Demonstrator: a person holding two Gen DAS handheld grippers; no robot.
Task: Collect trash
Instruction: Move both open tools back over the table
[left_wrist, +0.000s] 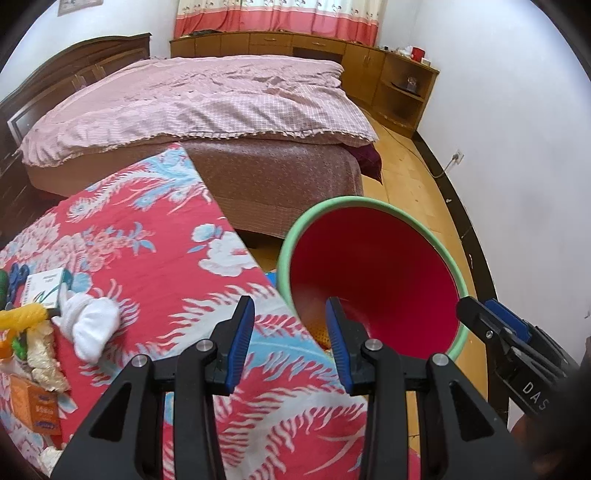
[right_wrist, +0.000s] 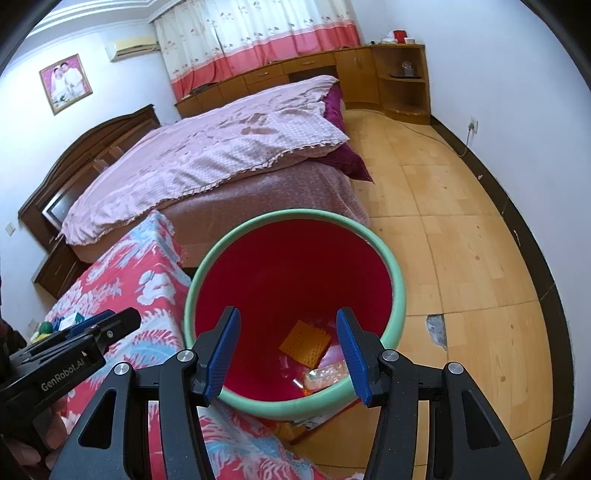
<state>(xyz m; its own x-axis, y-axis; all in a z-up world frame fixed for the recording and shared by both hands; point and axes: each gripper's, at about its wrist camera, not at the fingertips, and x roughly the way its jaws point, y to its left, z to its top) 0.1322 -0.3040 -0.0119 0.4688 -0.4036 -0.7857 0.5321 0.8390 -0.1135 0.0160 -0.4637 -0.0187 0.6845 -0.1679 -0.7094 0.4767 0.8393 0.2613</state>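
Note:
A bin with a red inside and a green rim stands on the floor against the table's right edge. My left gripper hangs open over that edge with nothing between its blue pads. My right gripper is open and empty above the bin's mouth. At the bin's bottom lie an orange waffle-patterned piece and a clear wrapper. On the red floral tablecloth, far left, lie a white crumpled cloth or tissue, a white-green box, a cream crinkled wrapper and an orange box.
A bed with a pink quilt stands behind the table and bin. Wooden floor stretches to the right, with a broken patch near the bin. Low wooden cabinets line the far wall under the curtain.

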